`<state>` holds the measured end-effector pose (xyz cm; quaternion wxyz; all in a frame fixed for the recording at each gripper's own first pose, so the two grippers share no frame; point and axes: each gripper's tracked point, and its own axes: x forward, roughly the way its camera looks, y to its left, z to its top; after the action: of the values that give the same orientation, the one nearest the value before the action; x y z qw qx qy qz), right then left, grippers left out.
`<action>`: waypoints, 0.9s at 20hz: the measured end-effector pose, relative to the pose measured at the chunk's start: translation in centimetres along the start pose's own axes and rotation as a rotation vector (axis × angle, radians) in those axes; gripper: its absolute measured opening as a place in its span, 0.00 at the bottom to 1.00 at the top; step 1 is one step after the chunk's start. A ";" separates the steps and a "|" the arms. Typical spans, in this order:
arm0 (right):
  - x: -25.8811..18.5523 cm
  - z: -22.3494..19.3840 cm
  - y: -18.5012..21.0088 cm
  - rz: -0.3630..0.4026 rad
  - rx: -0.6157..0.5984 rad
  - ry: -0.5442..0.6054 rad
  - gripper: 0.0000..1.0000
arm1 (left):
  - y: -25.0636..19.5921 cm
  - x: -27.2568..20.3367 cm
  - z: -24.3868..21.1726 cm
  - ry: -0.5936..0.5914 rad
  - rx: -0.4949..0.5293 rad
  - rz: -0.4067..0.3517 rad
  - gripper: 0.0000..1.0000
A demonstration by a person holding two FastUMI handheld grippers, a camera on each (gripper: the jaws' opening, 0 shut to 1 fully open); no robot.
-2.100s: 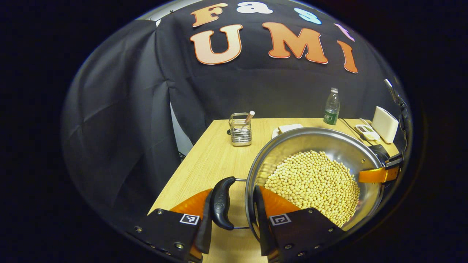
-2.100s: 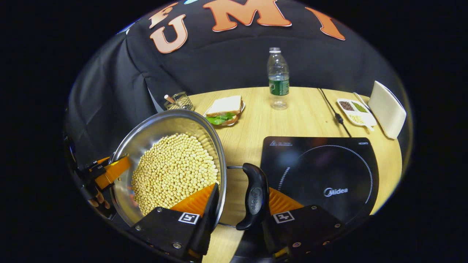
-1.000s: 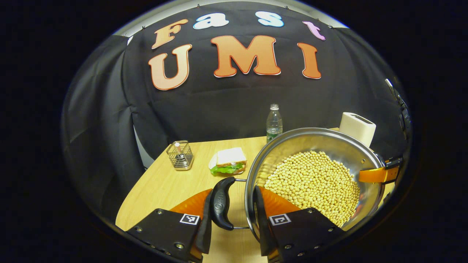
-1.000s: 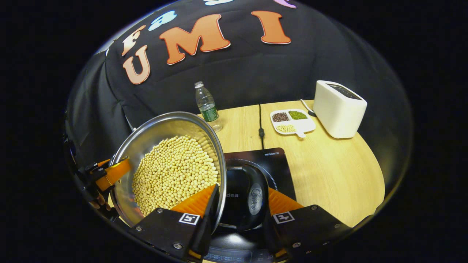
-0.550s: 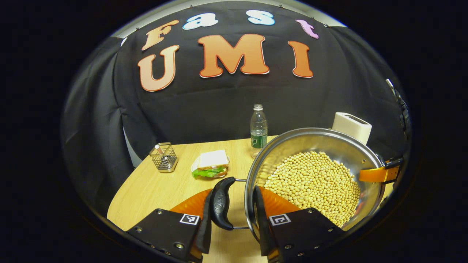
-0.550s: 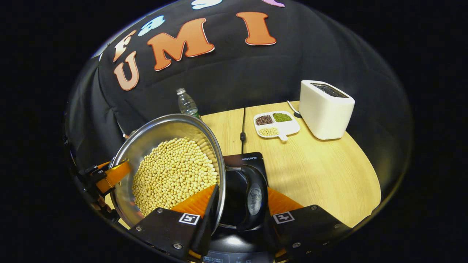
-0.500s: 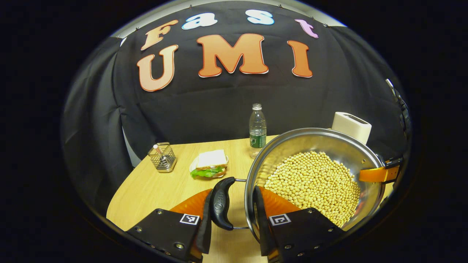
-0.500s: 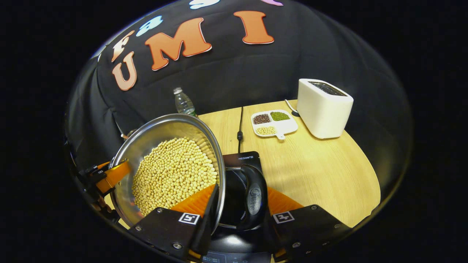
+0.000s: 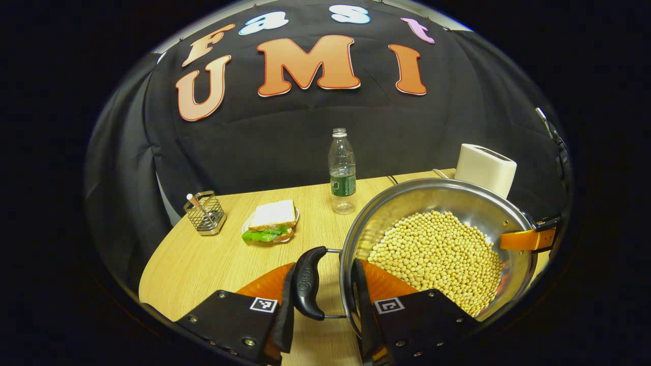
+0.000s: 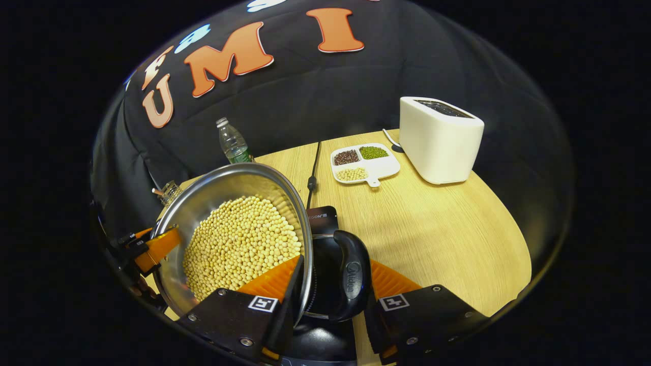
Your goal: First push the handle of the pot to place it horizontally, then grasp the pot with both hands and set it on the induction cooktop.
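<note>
A steel pot full of soybeans hangs between both grippers. My left gripper is shut on the pot: one finger is outside the black side handle, the other inside the rim. Across the pot, a finger of the right gripper shows at the far rim. My right gripper is shut the same way around the other black handle and the pot wall. The black induction cooktop lies directly beneath that handle. I cannot tell whether the pot touches it.
On the wooden table stand a white toaster, a divided dish of beans and the cooktop's cable. A water bottle, a sandwich and a wire holder sit at the back left.
Both grippers have carried the pot rightwards from beside the cooktop to above it. The bottle, sandwich and holder have slid left in the left gripper view. Both grips are unchanged.
</note>
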<state>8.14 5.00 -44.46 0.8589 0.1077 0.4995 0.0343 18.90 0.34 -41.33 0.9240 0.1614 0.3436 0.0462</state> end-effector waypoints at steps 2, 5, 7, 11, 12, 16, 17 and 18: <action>0.3 0.0 0.0 -0.002 0.009 0.002 0.58 | -0.1 0.3 -0.2 0.008 0.000 -0.006 0.53; 0.6 0.2 0.2 0.001 0.035 0.022 0.58 | -0.4 1.0 -0.7 0.030 -0.003 -0.014 0.54; 0.4 0.9 0.2 0.002 0.044 0.021 0.58 | -0.5 1.2 -0.7 0.030 -0.006 -0.016 0.54; 0.3 0.8 -0.1 0.011 0.042 0.018 0.60 | -0.6 0.9 -1.5 0.055 0.022 -0.023 0.57; 0.3 1.2 -0.2 0.003 0.023 -0.003 0.63 | -0.6 0.9 -1.4 0.048 0.037 -0.023 0.60; -1.7 3.2 -1.3 -0.073 -0.071 -0.094 0.76 | -0.4 0.2 -0.8 0.034 0.061 0.006 0.70; -2.4 4.1 -1.5 -0.078 -0.081 -0.124 0.78 | -0.3 -0.2 -0.4 0.025 0.066 0.002 0.73; -3.3 5.0 -1.6 -0.088 -0.089 -0.159 0.82 | -0.2 -1.0 -0.3 0.021 0.073 -0.002 0.73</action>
<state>10.74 2.19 -39.64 0.9005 0.0499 0.4318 0.0101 17.97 0.03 -40.96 0.9138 0.1941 0.3551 0.0344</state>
